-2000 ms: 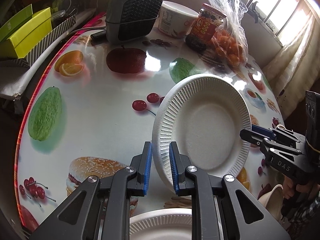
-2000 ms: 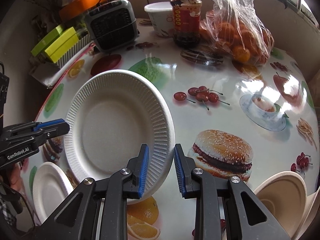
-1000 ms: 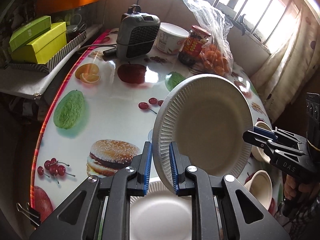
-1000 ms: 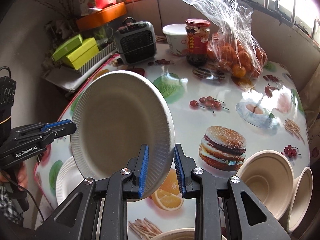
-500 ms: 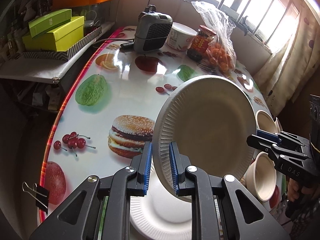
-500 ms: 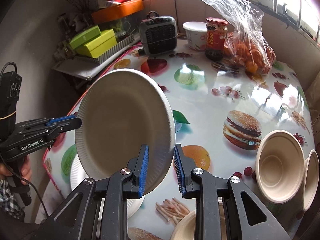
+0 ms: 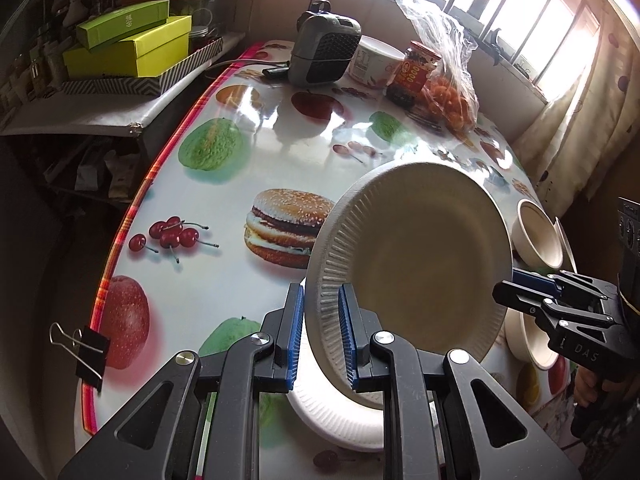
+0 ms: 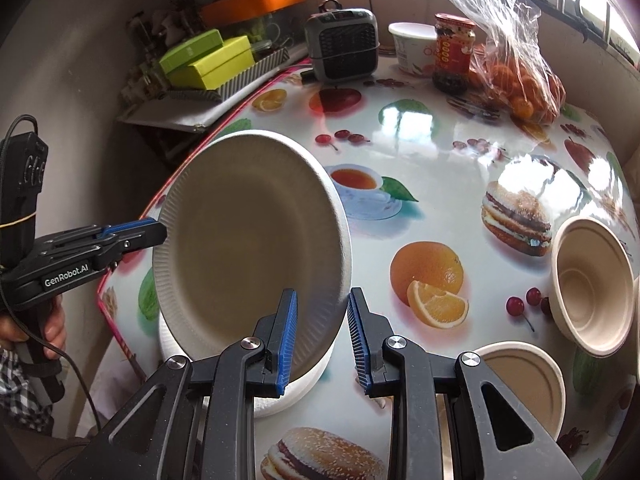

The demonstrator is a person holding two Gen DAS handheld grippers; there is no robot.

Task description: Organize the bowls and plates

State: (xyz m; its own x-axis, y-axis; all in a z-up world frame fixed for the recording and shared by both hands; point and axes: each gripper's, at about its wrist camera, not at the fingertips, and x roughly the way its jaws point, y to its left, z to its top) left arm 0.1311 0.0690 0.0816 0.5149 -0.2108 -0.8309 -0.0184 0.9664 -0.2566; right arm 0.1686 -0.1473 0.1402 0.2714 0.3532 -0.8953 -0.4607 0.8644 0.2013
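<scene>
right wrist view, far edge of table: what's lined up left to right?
Green boxes → grey heater → white tub → red-label jar → bag of oranges.

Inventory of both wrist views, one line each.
held plate: 1, off-white, airborne, tilted
lower plate: 1 or more, white, under held plate
bowls: at least 3, beige, right of plates
heater: 1, grey, table's far end
tub: 1, white, beside heater
jar: 1, red-labelled, beside tub
bag of oranges: 1, clear, beside jar
boxes: 2, green, side shelf
binder clip: 1, black, table edge
left hand-held gripper: 1, black, blue pads, shut on held plate
right hand-held gripper: 1, same, shut on held plate
</scene>
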